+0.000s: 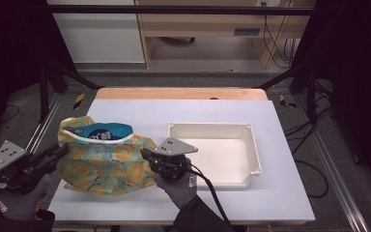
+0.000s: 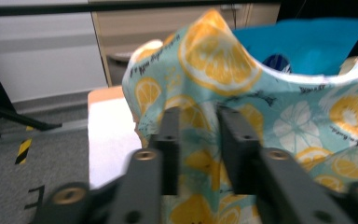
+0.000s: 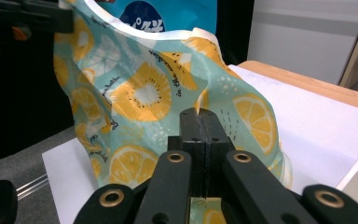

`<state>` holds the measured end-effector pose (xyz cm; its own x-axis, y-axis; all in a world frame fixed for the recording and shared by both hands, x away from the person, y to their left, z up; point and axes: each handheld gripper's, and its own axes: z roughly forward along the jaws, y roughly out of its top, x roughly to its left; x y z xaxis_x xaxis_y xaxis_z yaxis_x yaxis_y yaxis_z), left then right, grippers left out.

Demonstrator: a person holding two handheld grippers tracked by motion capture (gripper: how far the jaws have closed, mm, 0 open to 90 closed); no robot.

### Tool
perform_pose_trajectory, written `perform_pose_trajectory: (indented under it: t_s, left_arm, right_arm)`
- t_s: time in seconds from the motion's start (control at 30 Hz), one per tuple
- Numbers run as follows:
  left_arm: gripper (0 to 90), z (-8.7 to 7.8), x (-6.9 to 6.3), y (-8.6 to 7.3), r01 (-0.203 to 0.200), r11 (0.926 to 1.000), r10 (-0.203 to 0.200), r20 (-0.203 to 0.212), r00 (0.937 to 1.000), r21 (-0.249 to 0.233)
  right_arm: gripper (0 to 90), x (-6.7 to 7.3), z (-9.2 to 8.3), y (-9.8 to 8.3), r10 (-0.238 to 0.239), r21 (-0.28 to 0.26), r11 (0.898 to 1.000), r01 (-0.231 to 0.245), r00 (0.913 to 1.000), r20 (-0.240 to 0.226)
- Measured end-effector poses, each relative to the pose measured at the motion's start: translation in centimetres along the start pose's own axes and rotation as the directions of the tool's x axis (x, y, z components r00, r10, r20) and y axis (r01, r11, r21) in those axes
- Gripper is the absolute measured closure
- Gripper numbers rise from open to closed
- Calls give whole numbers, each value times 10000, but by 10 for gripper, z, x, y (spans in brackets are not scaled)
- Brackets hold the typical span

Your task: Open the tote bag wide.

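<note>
Two tools at a lemon-print bag

The right tool [image 3: 200, 116] has its jaws pressed flat together, clenched on a pinch of the bag's cloth at the edge nearest it. In the high view this tool [image 1: 147, 155] sits at the bag's right side, carried by a gloved hand [image 1: 178, 186], with a cable trailing back toward the person.

The left tool [image 2: 196, 116] stands with a narrow gap between its jaws; the cloth lies right in front of and between them, and the jaws look slightly parted from it, so the fabric appears released rather than pinched. In the high view the left tool [image 1: 60, 151] meets the bag's left edge, just below the rim.

The bag [image 1: 108, 162], teal with orange and yellow citrus slices, stands slumped on the tabletop [image 1: 270, 193] between the two tools, its mouth open upward. A blue packet [image 1: 104, 131] pokes out of the mouth, up and beyond both tools.

Past the right tool, on its far side from the bag, a white tray [image 1: 253, 145] rests on the tabletop, apart from the bag
</note>
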<state>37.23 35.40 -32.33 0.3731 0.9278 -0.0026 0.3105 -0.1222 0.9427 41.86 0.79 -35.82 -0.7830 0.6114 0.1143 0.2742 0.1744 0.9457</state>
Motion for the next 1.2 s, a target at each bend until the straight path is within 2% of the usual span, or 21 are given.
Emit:
perform_pose_trajectory:
  t_s: [0.07,0.1,0.3,0.37,0.53,0.57,0.77,1.0,1.2]
  left_arm:
    - [883,0,0,-2,-57,10000,57,-35,10000,30]
    - [896,-3,0,-3,-41,10000,41,-60,10000,-2]
    - [900,-13,2,-10,67,9999,-71,-249,9997,-148]
    - [899,-16,5,-18,247,9997,-247,-167,9996,-20]
    - [899,-14,4,-27,303,9993,-301,-107,9995,233]
    - [899,-13,3,-32,271,9989,-270,-39,9996,390]
    - [895,-11,0,-47,245,9975,-254,130,9996,657]
    - [894,-5,1,-58,311,9957,-330,210,9992,873]
    - [897,2,-3,-68,80,9928,-108,231,9997,1193]
  right_arm:
    - [900,1,0,1,26,-47,10000,-26,10000,-44]
    - [900,1,0,2,19,-63,10000,-19,10000,-66]
    - [900,9,5,8,-241,-69,9997,240,9996,-141]
    - [900,10,6,8,-257,39,9997,258,9995,-166]
    - [900,10,8,3,-193,187,9996,197,9996,-225]
    - [900,10,8,-1,-156,248,9996,161,9996,-225]
    - [900,8,7,-15,6,388,9992,3,9998,-217]
    - [900,8,11,-30,177,618,9980,-165,9997,-195]
    - [900,9,16,-49,225,944,9953,-220,9997,-42]
